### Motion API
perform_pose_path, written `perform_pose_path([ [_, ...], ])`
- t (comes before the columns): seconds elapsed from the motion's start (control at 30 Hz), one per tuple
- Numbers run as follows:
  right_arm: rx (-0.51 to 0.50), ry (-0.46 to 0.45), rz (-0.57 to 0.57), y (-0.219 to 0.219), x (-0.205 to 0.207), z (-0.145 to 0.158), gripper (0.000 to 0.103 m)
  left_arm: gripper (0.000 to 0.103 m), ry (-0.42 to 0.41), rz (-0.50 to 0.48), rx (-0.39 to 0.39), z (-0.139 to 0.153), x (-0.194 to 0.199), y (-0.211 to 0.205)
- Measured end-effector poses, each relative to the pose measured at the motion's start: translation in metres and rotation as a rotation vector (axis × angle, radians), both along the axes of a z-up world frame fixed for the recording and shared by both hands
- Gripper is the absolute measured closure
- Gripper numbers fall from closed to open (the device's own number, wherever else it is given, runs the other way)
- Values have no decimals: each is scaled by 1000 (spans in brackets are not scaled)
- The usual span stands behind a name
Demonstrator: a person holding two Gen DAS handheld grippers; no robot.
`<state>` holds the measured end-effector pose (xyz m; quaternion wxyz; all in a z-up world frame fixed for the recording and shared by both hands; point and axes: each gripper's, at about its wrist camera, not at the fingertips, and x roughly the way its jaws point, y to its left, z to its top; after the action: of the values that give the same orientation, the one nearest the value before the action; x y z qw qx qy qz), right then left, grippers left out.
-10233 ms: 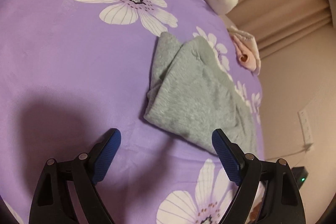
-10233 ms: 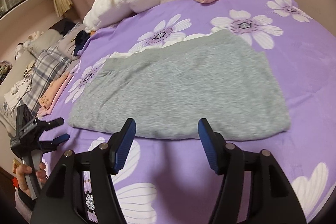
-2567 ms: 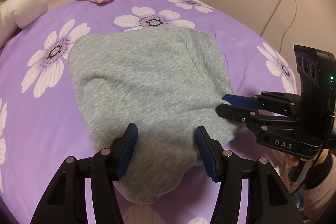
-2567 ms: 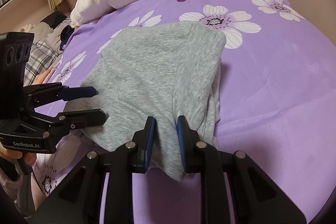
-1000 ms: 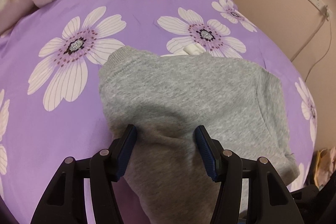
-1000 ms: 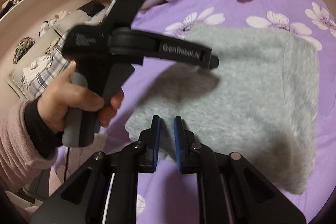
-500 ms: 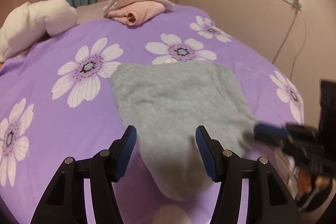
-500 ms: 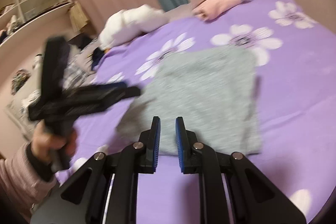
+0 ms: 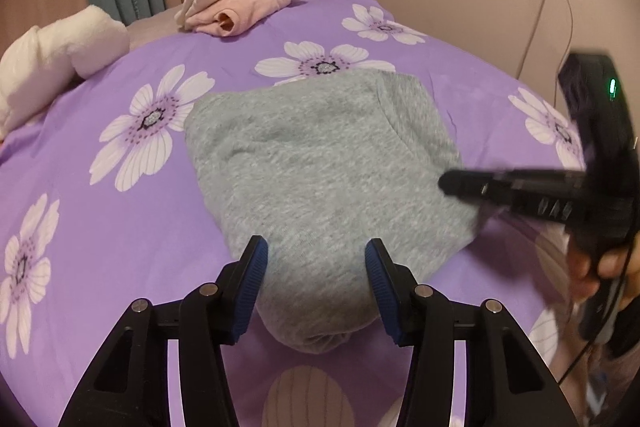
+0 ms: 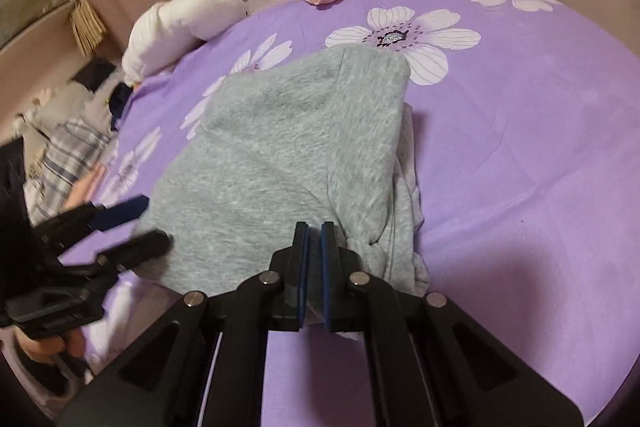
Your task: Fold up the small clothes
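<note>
Your left gripper (image 9: 316,259) hangs over the near end of the gray garment (image 9: 320,171), which lies folded on the purple flowered bedspread (image 9: 100,219), toward the bed's near edge. Its blue pads (image 9: 252,283) stand apart on either side of the rounded near fold, and the jaws are closing with that fold between them; you cannot tell from here whether the pads already press the cloth.

Your right gripper (image 10: 315,239) has its fingers pressed together, with nothing visibly caught between them, just at the garment's near right corner where the loose layers bunch up.

At the far edge of the bed sits a folded pink and cream pile (image 9: 240,7), and a white plush bundle (image 9: 48,59) lies at the far left corner.
</note>
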<state>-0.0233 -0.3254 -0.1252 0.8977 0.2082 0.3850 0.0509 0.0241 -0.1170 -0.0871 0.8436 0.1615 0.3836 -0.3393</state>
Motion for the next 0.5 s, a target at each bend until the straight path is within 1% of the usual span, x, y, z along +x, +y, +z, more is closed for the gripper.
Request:
perform_pose_path([
  [0.07,33,-53,10,-3,-1,13,93,52,-7,-3,10,-1,-1,0],
  [0.17,-28,-79,-14,-4,17,28,92,52,1,-3,5,-1,-1,1],
  [0.23,-39,-87,-31,-8,34,31,92,52,5,-2,0,0,-1,1],
  [0.37,-30,-59,-74,-22,63,26,91,52,7,-4,-1,0,0,2],
  [0.47,-25,20,-102,-32,81,7,93,52,16,-5,-8,0,2,3],
  [0.5,-24,49,-108,-33,85,0,96,52,18,-5,-11,0,1,3],
])
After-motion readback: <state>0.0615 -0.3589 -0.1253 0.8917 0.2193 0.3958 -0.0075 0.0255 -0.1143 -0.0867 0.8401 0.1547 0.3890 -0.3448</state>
